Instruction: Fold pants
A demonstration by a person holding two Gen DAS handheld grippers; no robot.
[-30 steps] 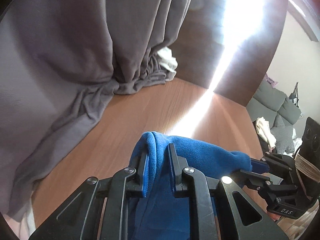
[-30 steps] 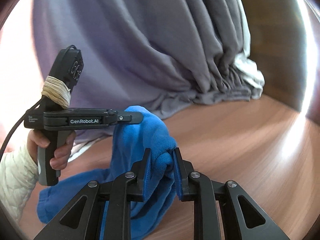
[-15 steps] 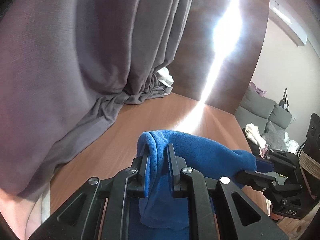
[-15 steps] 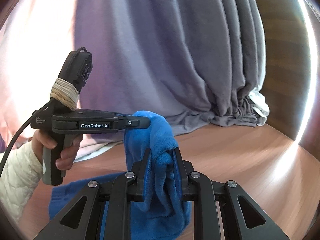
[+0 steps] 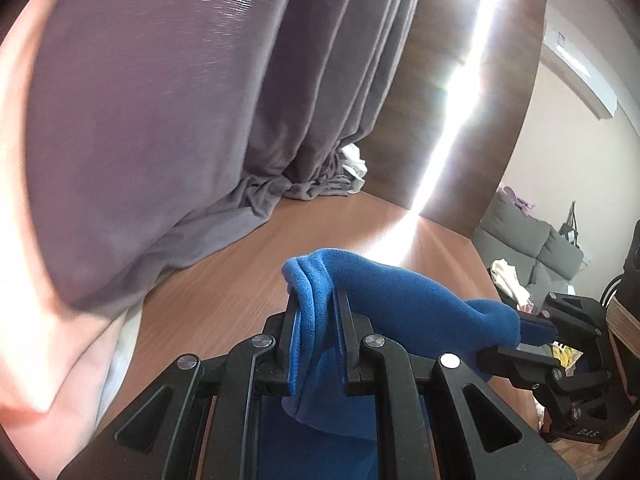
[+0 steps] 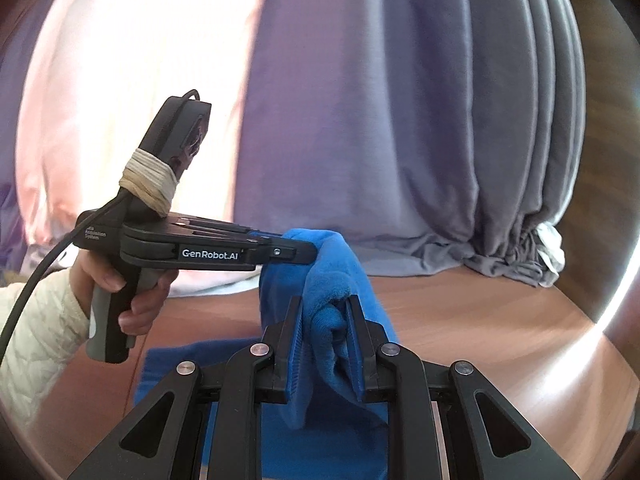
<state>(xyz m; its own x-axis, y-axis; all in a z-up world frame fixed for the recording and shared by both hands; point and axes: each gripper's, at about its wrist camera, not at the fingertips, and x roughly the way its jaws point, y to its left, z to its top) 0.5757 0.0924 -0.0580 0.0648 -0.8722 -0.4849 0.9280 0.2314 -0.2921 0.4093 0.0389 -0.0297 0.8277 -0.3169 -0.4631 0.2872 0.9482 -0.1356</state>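
Pants (image 6: 320, 292) raised higher; both tongs' pads buried in fleece.

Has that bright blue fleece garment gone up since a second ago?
Yes. In the right wrist view the blue fleece pants now bunch higher against the grey curtain, while both the left gripper and right gripper clamp them.
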